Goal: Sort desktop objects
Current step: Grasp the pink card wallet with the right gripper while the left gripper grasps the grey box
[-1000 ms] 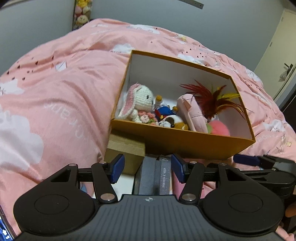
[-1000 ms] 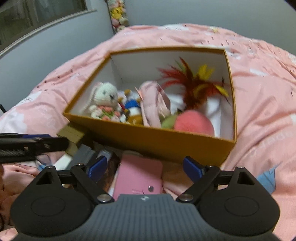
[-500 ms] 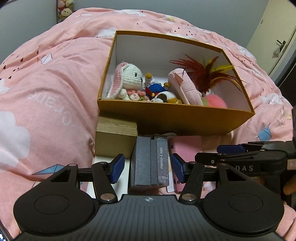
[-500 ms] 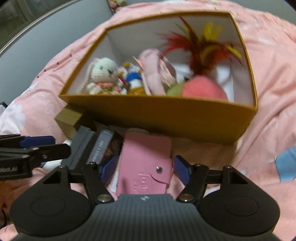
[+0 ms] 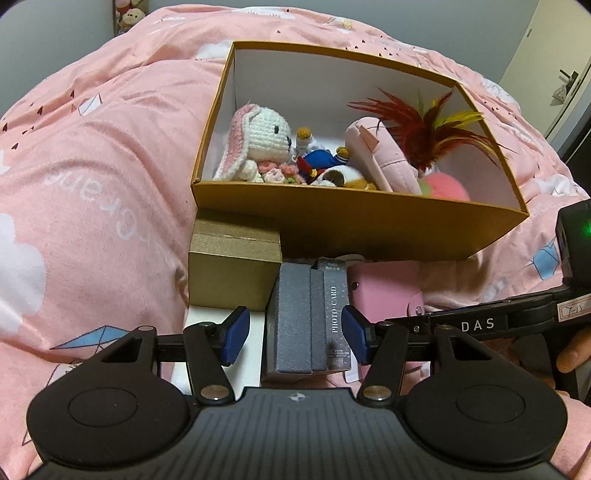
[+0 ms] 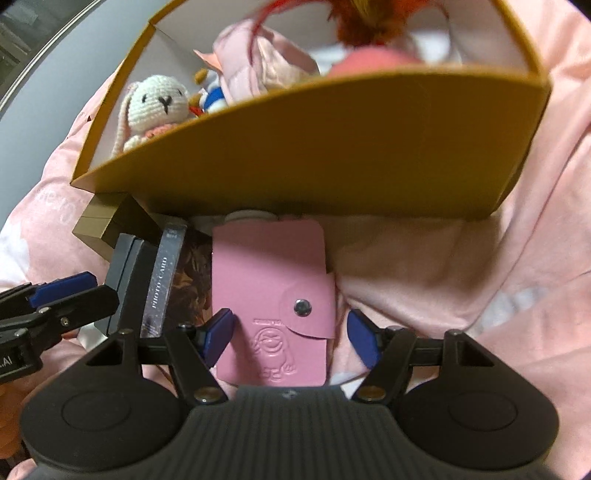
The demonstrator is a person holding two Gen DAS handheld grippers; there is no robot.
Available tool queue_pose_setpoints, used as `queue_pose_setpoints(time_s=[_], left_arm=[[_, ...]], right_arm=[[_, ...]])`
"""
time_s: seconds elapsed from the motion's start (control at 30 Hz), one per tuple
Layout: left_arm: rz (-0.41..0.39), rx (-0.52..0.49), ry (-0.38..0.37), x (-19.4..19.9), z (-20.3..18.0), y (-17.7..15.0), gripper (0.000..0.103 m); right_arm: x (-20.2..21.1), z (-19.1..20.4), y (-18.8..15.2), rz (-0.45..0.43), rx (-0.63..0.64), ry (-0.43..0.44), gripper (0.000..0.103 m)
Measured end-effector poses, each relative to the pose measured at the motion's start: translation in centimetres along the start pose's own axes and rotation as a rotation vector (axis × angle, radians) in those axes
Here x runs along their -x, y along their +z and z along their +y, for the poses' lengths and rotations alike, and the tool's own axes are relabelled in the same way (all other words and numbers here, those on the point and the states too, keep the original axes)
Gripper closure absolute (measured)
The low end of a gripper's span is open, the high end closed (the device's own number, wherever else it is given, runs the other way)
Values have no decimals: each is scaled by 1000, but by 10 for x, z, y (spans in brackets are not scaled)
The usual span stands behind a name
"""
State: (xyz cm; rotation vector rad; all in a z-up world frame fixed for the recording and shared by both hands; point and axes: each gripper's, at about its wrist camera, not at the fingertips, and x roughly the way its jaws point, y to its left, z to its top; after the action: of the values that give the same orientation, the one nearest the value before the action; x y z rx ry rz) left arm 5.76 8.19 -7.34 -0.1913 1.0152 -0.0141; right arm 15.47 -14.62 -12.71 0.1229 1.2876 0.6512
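An orange box (image 5: 354,229) on the pink bed holds a crochet bunny (image 5: 258,142), small plush toys, a pink pouch and a red feather toy (image 5: 417,122). In front of it lie a gold box (image 5: 232,269), grey card boxes marked PHOTO CARD (image 5: 306,317) and a pink card wallet (image 6: 271,306). My left gripper (image 5: 295,338) is open, its pads on either side of the grey boxes. My right gripper (image 6: 291,338) is open, its pads on either side of the pink wallet's near end. The orange box (image 6: 314,162) fills the right wrist view.
The pink quilt (image 5: 92,166) spreads around everything. A white flat item (image 5: 207,325) lies under the gold and grey boxes. A door (image 5: 554,70) stands at the far right. Plush toys (image 5: 129,14) sit by the far wall.
Both grippers have moved forward and down toward the items in front of the orange box. The grey boxes and pink wallet now sit between the open pads.
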Motion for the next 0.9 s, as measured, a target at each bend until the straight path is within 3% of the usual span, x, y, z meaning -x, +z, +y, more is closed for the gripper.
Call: queue_pose_setpoints(time_s=[0.2, 0.33, 0.6, 0.73, 0.9], left_arm=[[27, 13, 6, -9, 2, 2, 38], [43, 24, 11, -13, 3, 3, 38], [54, 28, 18, -15, 4, 3, 39], [55, 22, 18, -14, 4, 3, 42], [59, 19, 12, -14, 3, 3, 47]], right_arm=[[-14, -14, 2, 34, -70, 102, 28], [-18, -16, 2, 39, -82, 125, 28], [9, 6, -5, -23, -14, 55, 58], [25, 23, -9, -58, 46, 26, 68], [37, 34, -5, -81, 119, 82, 76]])
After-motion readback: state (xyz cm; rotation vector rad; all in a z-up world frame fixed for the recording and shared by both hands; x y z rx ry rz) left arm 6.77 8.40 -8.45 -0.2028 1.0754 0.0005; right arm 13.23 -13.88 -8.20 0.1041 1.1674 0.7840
